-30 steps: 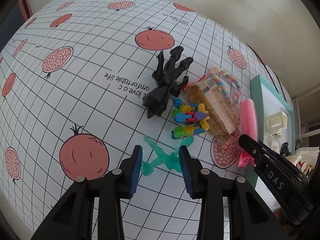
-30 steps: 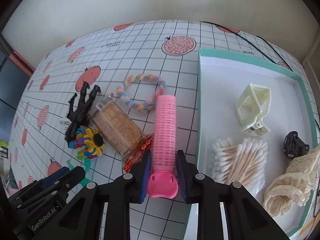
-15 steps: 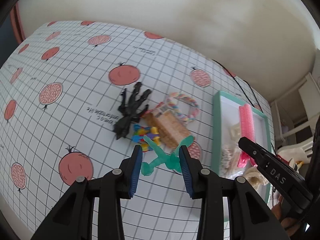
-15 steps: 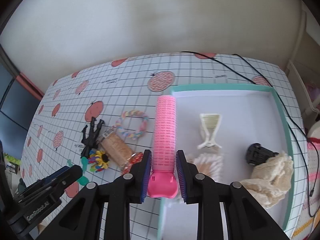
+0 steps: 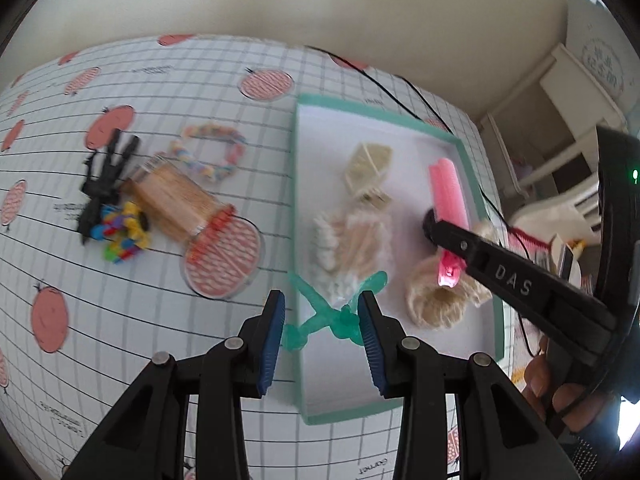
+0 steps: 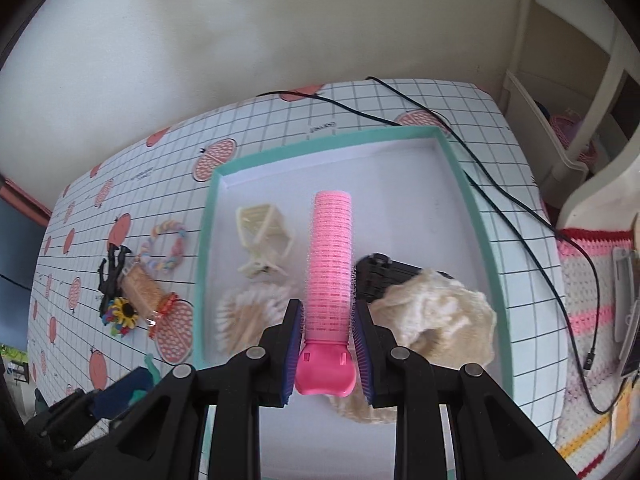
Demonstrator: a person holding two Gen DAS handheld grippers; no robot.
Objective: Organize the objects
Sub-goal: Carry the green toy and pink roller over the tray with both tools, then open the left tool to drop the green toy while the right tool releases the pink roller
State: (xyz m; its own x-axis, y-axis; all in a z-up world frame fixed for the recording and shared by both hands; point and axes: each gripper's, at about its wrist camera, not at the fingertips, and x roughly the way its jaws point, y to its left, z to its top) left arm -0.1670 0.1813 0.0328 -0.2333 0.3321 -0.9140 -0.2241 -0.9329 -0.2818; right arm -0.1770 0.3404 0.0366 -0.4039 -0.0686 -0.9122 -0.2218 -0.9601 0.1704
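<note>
Pink hair roller (image 6: 329,264), clamped in the right claw (image 6: 326,354) above the teal tray (image 6: 466,196), should go onto bare floor beyond the cream clip (image 6: 264,236), while the left claw (image 5: 322,322) grips the green clip (image 5: 332,312).

"DAS" on right claw (image 5: 452,236) arm

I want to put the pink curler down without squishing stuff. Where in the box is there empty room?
The tray is bare along its far wall, beyond the cream claw clip and the pink roller, and in its far right corner. The near half is crowded: cotton swabs, black clip and cream scrunchie.
</note>
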